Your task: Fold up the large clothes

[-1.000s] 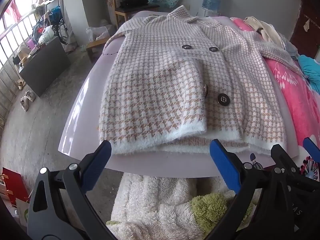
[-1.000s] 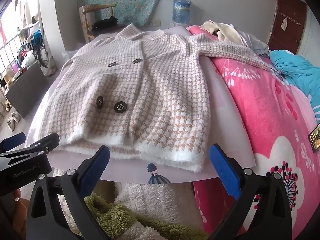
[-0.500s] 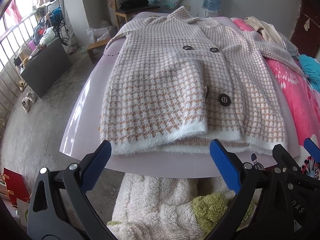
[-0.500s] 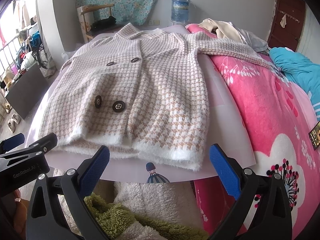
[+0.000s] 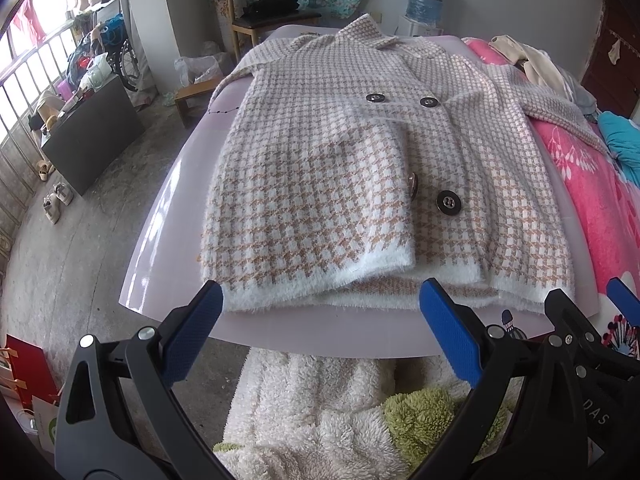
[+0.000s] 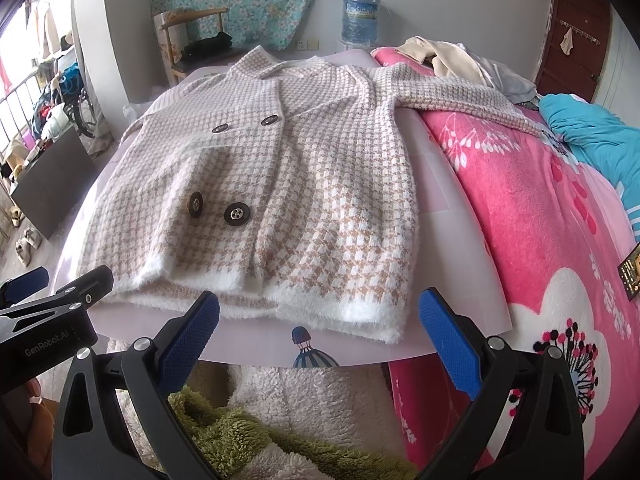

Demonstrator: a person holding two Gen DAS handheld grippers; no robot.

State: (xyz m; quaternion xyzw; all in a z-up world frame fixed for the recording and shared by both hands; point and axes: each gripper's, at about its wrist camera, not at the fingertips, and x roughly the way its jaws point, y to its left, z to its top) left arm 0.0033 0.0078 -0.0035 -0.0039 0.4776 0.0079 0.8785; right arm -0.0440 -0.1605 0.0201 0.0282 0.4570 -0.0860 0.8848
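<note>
A pink-and-tan houndstooth coat point(image 5: 360, 152) point(image 6: 304, 168) with dark buttons lies flat, front up, on a pale lilac board point(image 5: 168, 216) point(image 6: 456, 200). Its white fuzzy hem faces me; one sleeve stretches right across the pink blanket point(image 6: 460, 96). My left gripper point(image 5: 320, 328) hovers open just short of the hem's left part, nothing between its blue pads. My right gripper point(image 6: 320, 328) is open too, in front of the hem's right half, holding nothing. Each gripper shows at the other view's edge.
A pink flowered blanket point(image 6: 540, 216) covers the bed on the right, with a blue quilt point(image 6: 592, 136) and pale clothes point(image 6: 448, 56) behind. A white and green fleece point(image 5: 320, 408) lies below the board. Chair point(image 5: 264, 12), water jug point(image 6: 360, 16) and floor clutter stand beyond.
Both grippers have crept slightly forward and to the left of the hem; the coat has not moved and both stay open.
</note>
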